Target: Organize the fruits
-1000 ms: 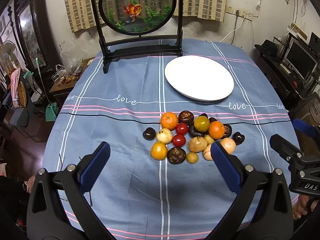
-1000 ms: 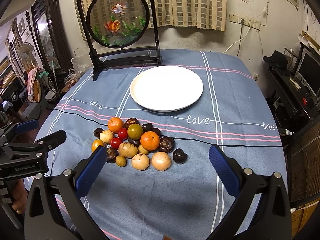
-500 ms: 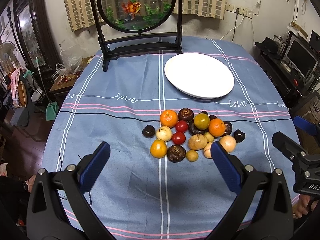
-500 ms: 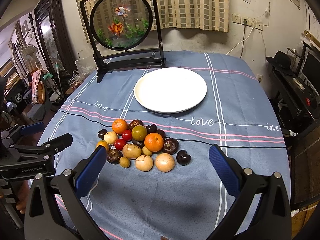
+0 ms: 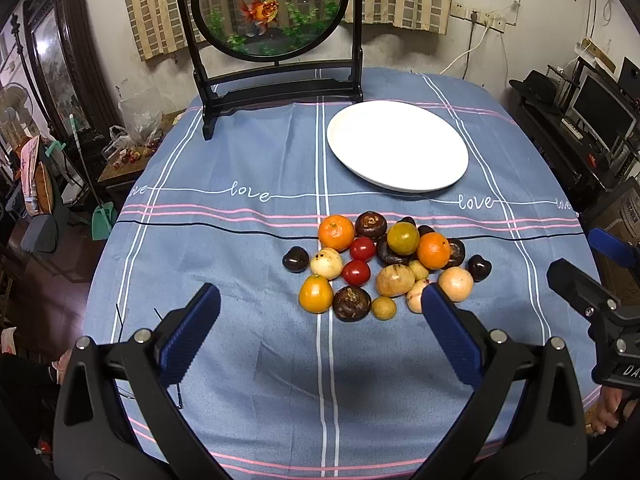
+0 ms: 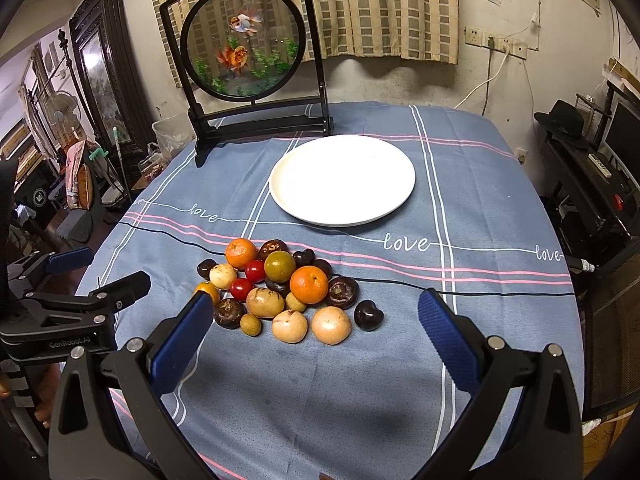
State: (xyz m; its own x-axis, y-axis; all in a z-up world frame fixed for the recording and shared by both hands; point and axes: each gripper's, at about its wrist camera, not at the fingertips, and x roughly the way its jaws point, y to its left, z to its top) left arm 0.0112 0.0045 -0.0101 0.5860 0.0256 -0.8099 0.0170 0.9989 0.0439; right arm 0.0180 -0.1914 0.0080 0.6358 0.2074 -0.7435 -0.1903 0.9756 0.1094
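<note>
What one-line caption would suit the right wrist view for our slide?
Open right hand-held gripper hovers over a fruit pile on a blue tablecloth, empty white plate beyond.

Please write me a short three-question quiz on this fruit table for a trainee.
1. True or false: the white plate already holds some fruit.
2. Multiple choice: the two red cherry tomatoes lie (A) on the plate, (B) inside the fruit pile, (C) beside the goldfish screen.
3. In a few words: how do the left hand-held gripper and the right hand-held gripper stand, and what do they hold?

Key
1. False; the plate is bare.
2. B.
3. Both stand open above the blue tablecloth, on the near side of the pile, and hold nothing.
</note>
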